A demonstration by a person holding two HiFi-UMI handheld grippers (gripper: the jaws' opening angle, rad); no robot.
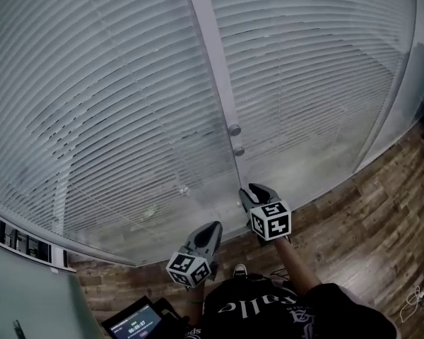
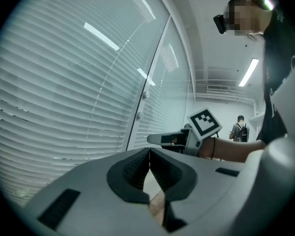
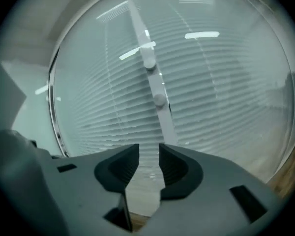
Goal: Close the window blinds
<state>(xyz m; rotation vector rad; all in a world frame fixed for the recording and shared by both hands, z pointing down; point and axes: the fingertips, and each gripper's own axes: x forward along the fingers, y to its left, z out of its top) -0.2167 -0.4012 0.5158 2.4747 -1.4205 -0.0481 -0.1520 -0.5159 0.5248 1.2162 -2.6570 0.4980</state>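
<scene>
White horizontal blinds (image 1: 106,104) hang behind glass panels, left and right of a grey upright frame (image 1: 212,69). Two round knobs (image 1: 234,129) (image 1: 239,150) sit on that frame; they also show as knobs (image 3: 150,64) (image 3: 159,100) in the right gripper view. My right gripper (image 1: 253,188) (image 3: 148,149) points at the frame just below the knobs, open by a narrow gap and holding nothing. My left gripper (image 1: 213,226) (image 2: 149,151) is lower and to the left, shut and empty, apart from the glass. The right gripper (image 2: 155,139) shows ahead of it.
Wooden floor (image 1: 367,224) runs along the foot of the glass. A device with a lit screen (image 1: 136,322) sits at the bottom left, and a cable (image 1: 413,302) lies on the floor at the right. A person with a backpack (image 2: 241,129) stands far off.
</scene>
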